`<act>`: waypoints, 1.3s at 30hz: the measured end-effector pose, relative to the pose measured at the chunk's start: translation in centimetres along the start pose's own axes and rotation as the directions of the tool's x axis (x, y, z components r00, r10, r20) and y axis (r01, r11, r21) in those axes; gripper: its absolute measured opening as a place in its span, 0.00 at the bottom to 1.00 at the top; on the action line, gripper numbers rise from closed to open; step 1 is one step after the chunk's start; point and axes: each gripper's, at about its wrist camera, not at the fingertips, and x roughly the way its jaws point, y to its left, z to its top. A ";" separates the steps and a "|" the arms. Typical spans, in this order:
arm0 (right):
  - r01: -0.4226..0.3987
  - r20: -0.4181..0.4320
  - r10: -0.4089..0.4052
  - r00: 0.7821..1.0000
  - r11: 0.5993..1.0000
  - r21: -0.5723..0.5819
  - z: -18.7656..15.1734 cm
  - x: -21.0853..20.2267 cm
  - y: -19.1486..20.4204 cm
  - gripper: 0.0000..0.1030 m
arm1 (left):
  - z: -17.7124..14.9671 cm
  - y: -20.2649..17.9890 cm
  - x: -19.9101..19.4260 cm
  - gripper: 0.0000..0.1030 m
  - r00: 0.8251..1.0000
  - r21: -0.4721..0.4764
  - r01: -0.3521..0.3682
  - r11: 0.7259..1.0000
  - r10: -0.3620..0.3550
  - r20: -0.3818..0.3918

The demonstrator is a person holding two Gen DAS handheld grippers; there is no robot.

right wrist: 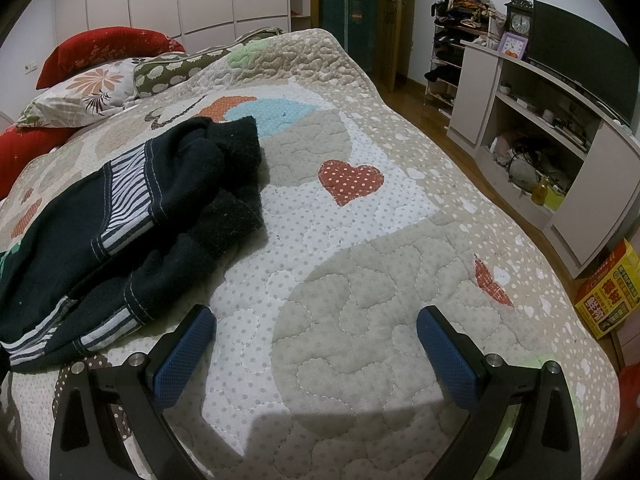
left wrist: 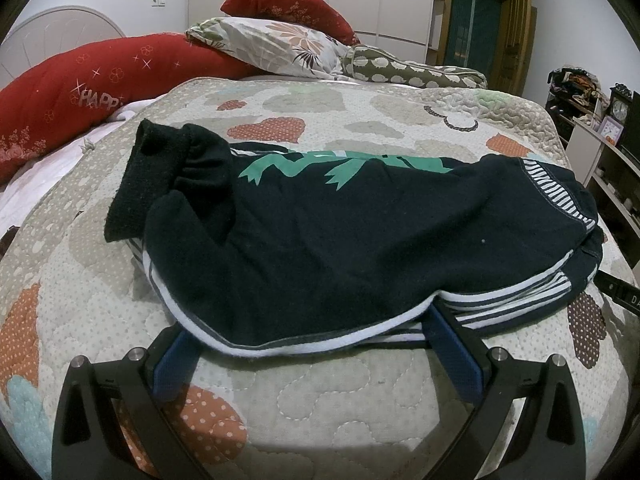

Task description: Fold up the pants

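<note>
Bedroom: quilted bedspread (left wrist: 320,392) with hearts and dots covers the bed; red pillow (left wrist: 76,92) and floral pillow (left wrist: 280,46) lie at the head.
Left wrist, pants: dark navy pants (left wrist: 340,240) with striped trim lie across the quilt, long axis left to right, ribbed cuffs (left wrist: 160,176) at left.
Left wrist, tool: left gripper (left wrist: 316,344) has its jaws spread wide; the near hem lies over the blue fingertips (left wrist: 440,332), unclamped.
Right wrist, pants: pants (right wrist: 120,216) sit up and left of the tool.
Right wrist, tool: right gripper (right wrist: 316,340) is spread apart over bare quilt (right wrist: 360,280), holding nothing.
Nearer: left, by my judgement.
</note>
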 end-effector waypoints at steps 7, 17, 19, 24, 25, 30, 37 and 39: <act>0.000 0.001 0.000 1.000 1.000 0.000 0.0 0.0 0.0 0.99 | 0.0 0.0 0.0 1.00 1.000 0.000 0.000 1.000 0.000 0.001; 0.000 0.002 0.000 1.000 1.000 0.000 0.0 0.0 0.0 0.99 | 0.0 -0.5 0.1 1.00 1.000 0.018 -0.024 1.000 0.023 0.004; 0.001 0.002 -0.001 1.000 1.000 -0.001 0.0 0.0 0.0 0.99 | 0.0 -0.6 0.2 1.00 1.000 0.020 -0.026 0.999 0.026 0.001; 0.001 0.003 -0.001 1.000 1.000 -0.001 0.0 0.1 0.1 0.99 | 0.2 -0.6 0.6 1.00 1.000 0.019 -0.025 0.999 0.026 -0.007; 0.001 0.003 -0.001 1.000 1.000 -0.001 0.0 0.1 0.0 0.99 | 0.3 -0.6 0.7 1.00 1.000 0.018 -0.025 1.000 0.025 -0.008; 0.001 0.003 -0.001 1.000 1.000 -0.001 0.0 0.1 0.1 0.99 | 0.5 -0.5 1.1 1.00 1.000 0.012 -0.018 1.000 0.019 -0.011; 0.002 0.004 -0.002 1.000 1.000 -0.001 0.0 0.1 0.1 0.99 | 0.9 -0.5 1.8 1.00 1.000 0.009 -0.016 1.000 0.016 -0.012; 0.001 0.004 -0.001 1.000 1.000 -0.001 0.0 0.1 0.1 0.99 | 1.1 -0.5 2.0 1.00 1.000 0.010 -0.017 1.000 0.017 -0.012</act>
